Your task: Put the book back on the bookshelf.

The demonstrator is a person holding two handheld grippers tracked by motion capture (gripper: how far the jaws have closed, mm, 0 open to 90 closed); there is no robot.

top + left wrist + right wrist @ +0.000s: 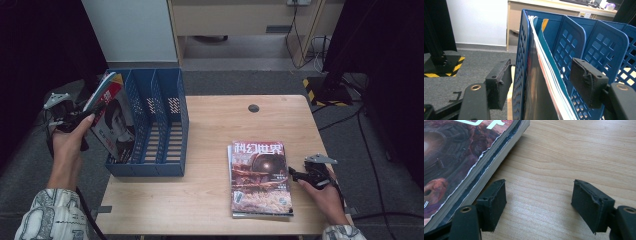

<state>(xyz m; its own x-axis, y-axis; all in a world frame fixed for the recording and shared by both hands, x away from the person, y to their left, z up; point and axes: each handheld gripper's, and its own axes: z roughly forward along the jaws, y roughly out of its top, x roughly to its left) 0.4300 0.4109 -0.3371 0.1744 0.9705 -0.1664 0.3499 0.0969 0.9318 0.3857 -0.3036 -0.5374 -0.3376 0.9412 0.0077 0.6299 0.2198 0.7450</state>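
Magazines (pixel 261 178) lie stacked flat, long axis running away from the person — just left of the right gripper (pixel 296 174), jaws apart, empty; left gripper (pixel 541 82) open around a filed magazine (pixel 112 117).

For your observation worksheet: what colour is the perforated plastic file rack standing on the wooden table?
The perforated plastic file rack is blue, clearest in the high view.

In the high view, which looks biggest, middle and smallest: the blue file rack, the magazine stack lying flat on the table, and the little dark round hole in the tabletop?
1. blue file rack, the largest.
2. magazine stack, flat on the table, clearly smaller than the rack.
3. dark round hole, by far the smallest.
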